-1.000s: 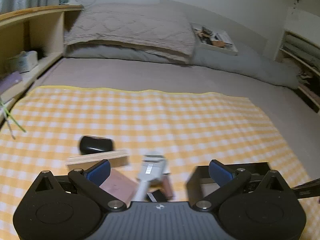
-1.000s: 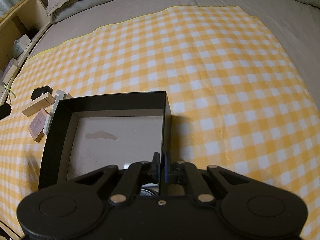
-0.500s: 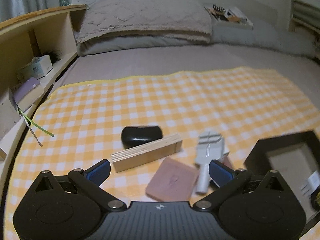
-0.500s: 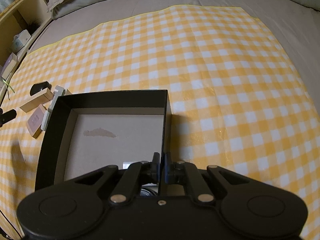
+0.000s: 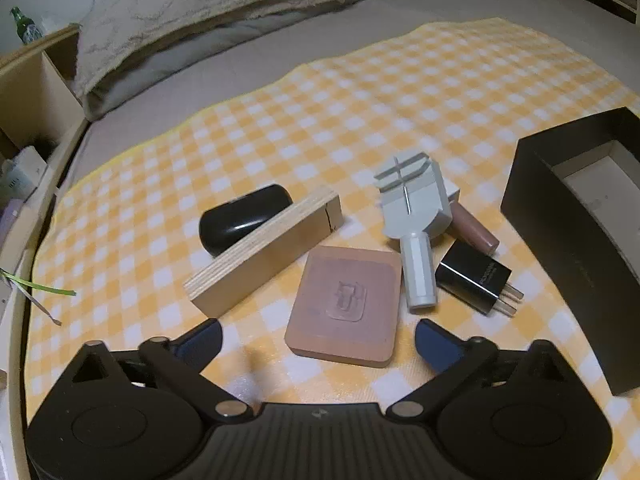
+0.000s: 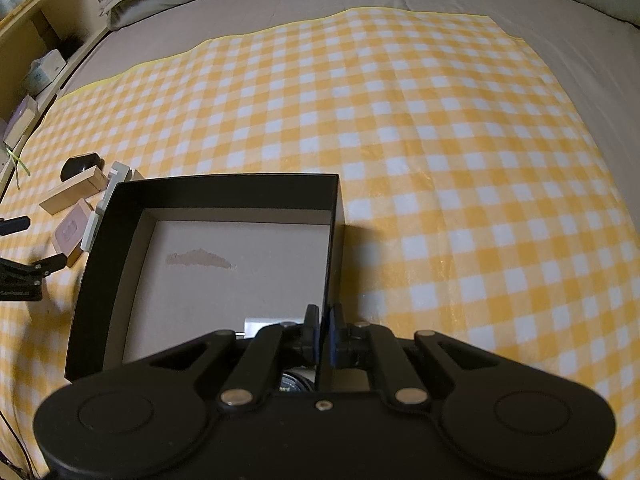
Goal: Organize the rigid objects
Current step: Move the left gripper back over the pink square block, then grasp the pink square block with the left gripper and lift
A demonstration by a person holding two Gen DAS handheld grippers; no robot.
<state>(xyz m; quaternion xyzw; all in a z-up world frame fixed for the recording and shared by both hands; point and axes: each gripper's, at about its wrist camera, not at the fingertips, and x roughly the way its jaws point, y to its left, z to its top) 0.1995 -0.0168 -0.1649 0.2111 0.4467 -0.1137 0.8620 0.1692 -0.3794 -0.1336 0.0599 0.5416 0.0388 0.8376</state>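
On the yellow checked cloth lie a pink soap-like block (image 5: 346,304), a plywood block (image 5: 264,254), a black oval case (image 5: 244,218), a grey watch tool (image 5: 414,220), a black plug adapter (image 5: 474,280) and a pink tube (image 5: 474,230). My left gripper (image 5: 318,340) is open, just short of the pink block. My right gripper (image 6: 323,334) is shut on the right wall of the black box (image 6: 334,240), which also shows in the left wrist view (image 5: 560,240). The left gripper's fingers (image 6: 18,224) show at the left edge.
A wooden shelf (image 5: 28,92) with small boxes runs along the left of the bed. Pillows (image 5: 208,12) lie at the head of the bed. A green bottle (image 5: 24,26) stands on the shelf top. The box holds a small item near my right gripper.
My left gripper has swung down and closer over the pile of objects, which now fills its view. My right gripper stays shut on the box wall; the box barely moved.
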